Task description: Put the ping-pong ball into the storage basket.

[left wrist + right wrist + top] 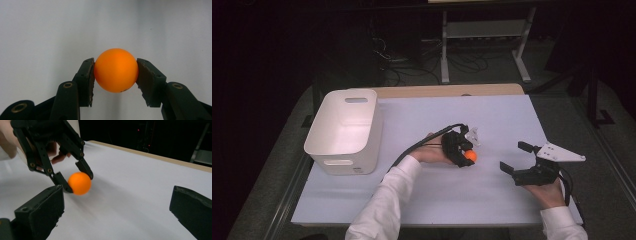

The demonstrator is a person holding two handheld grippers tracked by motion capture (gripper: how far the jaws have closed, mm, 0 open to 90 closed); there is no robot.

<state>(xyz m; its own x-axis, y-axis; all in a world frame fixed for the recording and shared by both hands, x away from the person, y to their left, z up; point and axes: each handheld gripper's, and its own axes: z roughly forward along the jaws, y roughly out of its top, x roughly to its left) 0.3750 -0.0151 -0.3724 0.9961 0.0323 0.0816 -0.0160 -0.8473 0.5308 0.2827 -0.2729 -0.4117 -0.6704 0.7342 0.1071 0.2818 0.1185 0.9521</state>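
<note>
I had the white sheet (492, 115) spread over most of the table (447, 90), with a strip of bare wood showing along the far edge. The white bin (343, 131) sat at the far left corner of the sheet, handle slots in its walls, mouth facing up. Between the bin and my left gripper (467, 155) there was a fair stretch of bare sheet, and the whole far half of the sheet lay free too. Beyond the table the room was dark, with a grey stand (484, 42) and loose cables on the floor.

My left gripper was near the middle of the sheet, and its pads were pressed on the orange ball (116, 70) from both sides. In the left gripper view the ball sat right at the fingertips, gripped across its widest part. From the right gripper view I could see a gap of shadow under the ball, so it was just off the sheet.

My right gripper (513, 157) rested to the right of the left gripper, well apart from the ball, near the right edge of the sheet. Its jaws stood wide with nothing between them.

The ball was smooth, matte, evenly bright orange, perfectly round, with a tiny dark mark low on its right side.
</note>
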